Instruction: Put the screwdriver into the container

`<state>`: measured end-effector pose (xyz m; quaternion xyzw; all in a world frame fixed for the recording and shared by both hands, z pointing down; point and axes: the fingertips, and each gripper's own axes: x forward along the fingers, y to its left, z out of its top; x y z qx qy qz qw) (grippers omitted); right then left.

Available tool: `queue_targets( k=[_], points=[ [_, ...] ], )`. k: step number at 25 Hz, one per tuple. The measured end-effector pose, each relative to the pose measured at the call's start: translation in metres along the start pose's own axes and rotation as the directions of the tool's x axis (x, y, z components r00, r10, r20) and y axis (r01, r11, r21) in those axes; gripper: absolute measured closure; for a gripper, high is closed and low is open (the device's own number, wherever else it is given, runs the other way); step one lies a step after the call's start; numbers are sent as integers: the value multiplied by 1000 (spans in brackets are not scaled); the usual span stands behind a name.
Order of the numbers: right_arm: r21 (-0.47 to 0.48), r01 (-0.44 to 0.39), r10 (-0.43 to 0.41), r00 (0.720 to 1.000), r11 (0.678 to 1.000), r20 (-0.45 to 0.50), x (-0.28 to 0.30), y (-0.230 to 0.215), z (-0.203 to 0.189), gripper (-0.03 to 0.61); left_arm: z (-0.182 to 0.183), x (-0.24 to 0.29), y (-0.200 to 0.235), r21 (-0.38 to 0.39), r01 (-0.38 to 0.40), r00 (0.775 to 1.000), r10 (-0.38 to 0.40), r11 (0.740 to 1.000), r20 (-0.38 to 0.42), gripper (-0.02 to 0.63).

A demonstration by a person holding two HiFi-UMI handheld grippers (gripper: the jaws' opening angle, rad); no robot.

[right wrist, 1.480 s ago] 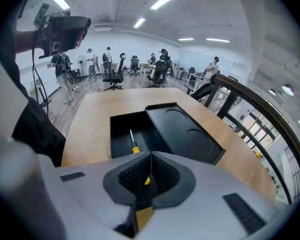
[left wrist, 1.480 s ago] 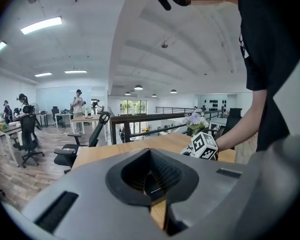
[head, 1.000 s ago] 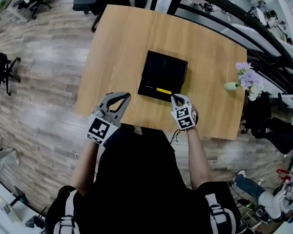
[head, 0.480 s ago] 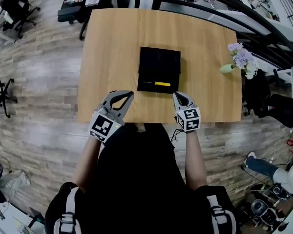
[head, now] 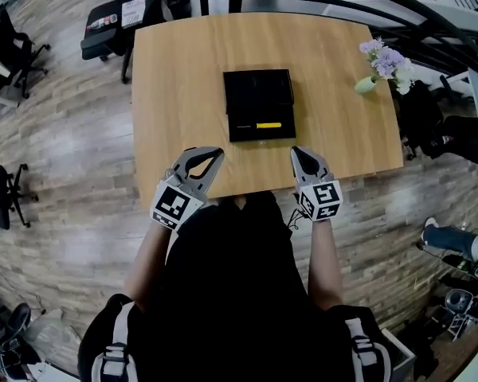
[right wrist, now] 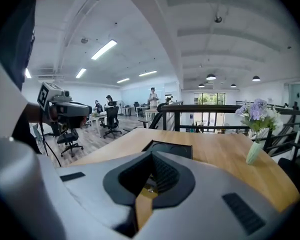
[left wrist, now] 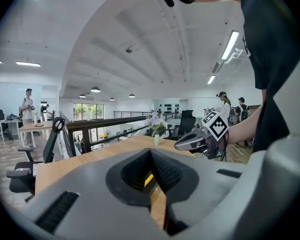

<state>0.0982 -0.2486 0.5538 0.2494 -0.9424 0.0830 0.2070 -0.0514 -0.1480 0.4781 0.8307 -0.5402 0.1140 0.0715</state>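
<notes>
While the yellow-handled screwdriver point(head: 261, 125) lies in the square black container point(head: 259, 94), we hold the left claw point(head: 217, 152) and right claw point(head: 295, 150) pinched together, empty.

On my feed, the left gripper point(head: 215, 153) and right gripper point(head: 296, 151) are pale grey shells with black ribbed fingers point(left wrist: 167, 171). Each carries a cube point(head: 173, 207) of black-and-white square markers. The person wears a black short-sleeved top point(head: 231, 293) and dark, pale-striped shoulder straps point(head: 111, 356).

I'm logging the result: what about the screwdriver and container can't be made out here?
Head view: screwdriver shaft, too small, dark against the black container.
Left gripper view: screwdriver, mostly hidden by the left gripper.
Right gripper view: container's near part, hidden by the right gripper.
</notes>
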Motion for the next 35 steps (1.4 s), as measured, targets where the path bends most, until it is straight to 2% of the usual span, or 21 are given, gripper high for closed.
queue_targets(
  k=[8, 21, 30, 35],
  points=[
    [14, 2, -3, 999, 1000, 47, -14, 19, 6, 554, -1, -4, -3, 7, 35, 999, -35, 999, -7, 592],
    [-74, -30, 31, 1000, 997, 4, -6, 40, 12, 554, -5, -10, 15, -11, 16, 1000, -16, 1000, 5, 592],
    [-102, -38, 34, 999, 994, -41, -13, 37, 0, 554, -3, 0, 4, -8, 37, 999, -37, 999, 20, 591],
    [-128, -44, 38, 998, 991, -48, -12, 39, 5, 554, -5, -4, 7, -12, 34, 999, -34, 999, 13, 591]
  ],
)
